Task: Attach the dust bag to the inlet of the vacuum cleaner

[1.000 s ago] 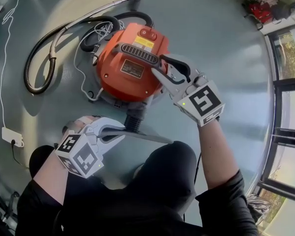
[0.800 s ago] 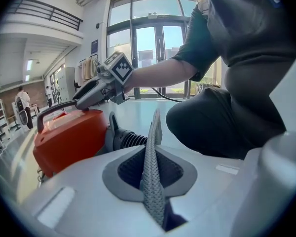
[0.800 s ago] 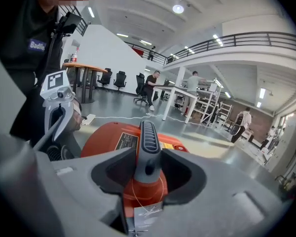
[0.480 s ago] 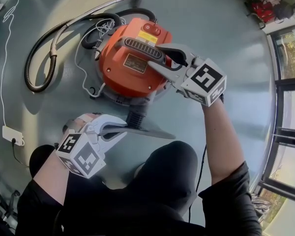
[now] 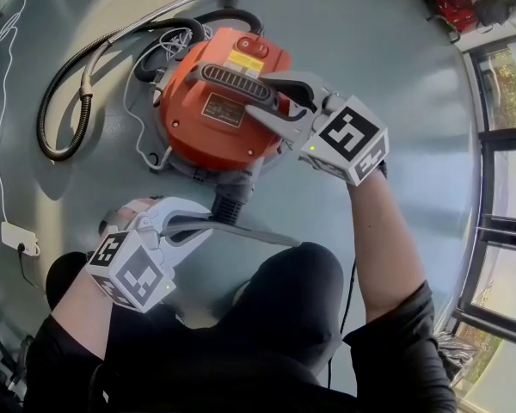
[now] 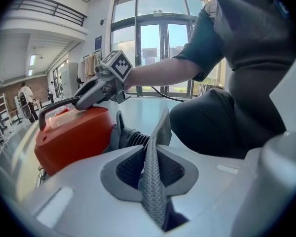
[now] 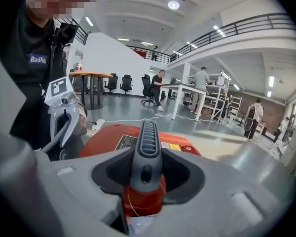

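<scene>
The grey dust bag (image 5: 258, 232) is lying flat at lower centre of the head view, passing just beside the black ribbed inlet (image 5: 230, 203) of the orange vacuum cleaner (image 5: 193, 140). The left gripper (image 5: 193, 223) is pinching the bag's edge, its jaws having just been easing apart. Higher up, the right gripper (image 5: 262, 95) is straddling the carrying handle (image 5: 228, 77). Its jaws are spread wide after opening, with the pads meeting the handle's sides. A yellow label (image 5: 242, 62) and a dark plate (image 5: 213, 110) are showing on the lid, their writing too small to read.
</scene>
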Action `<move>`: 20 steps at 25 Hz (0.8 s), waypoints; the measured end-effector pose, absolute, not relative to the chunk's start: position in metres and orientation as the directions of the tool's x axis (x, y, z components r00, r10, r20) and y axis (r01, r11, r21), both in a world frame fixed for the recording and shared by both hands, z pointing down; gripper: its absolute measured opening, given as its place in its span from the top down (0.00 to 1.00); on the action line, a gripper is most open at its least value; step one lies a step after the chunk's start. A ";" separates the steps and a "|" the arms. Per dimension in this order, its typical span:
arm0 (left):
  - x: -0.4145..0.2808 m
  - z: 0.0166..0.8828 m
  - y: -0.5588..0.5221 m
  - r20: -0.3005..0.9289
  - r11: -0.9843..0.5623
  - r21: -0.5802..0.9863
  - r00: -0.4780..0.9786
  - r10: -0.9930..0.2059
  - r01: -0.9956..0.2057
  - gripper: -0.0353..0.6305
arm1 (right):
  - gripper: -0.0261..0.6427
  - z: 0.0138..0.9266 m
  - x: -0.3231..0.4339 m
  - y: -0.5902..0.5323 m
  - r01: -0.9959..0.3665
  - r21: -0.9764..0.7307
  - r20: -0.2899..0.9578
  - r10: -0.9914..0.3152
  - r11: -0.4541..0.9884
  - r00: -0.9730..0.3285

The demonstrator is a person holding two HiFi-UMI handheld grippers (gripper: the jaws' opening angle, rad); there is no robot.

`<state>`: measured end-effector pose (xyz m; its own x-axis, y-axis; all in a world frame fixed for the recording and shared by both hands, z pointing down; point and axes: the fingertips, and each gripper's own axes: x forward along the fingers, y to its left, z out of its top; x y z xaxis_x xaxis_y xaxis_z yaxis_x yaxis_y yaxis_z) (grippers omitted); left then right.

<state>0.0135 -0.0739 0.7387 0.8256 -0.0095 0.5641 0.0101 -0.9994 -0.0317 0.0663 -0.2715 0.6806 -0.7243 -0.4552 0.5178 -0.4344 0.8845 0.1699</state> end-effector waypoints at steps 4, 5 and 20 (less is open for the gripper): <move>0.014 0.738 -0.076 0.570 -1.000 -0.011 0.822 -0.004 0.003 0.83 | 0.75 0.681 0.065 -0.271 -0.438 0.172 0.522 -0.459 0.882 -0.719; 0.015 0.739 -0.076 0.574 -1.000 -0.007 0.819 0.002 0.008 0.83 | 0.75 0.681 0.065 -0.271 -0.440 0.170 0.522 -0.459 0.882 -0.718; 0.017 0.738 -0.083 0.573 -0.995 0.079 0.819 0.002 -0.053 0.81 | 0.75 0.680 0.063 -0.269 -0.438 0.191 0.553 -0.466 0.878 -0.691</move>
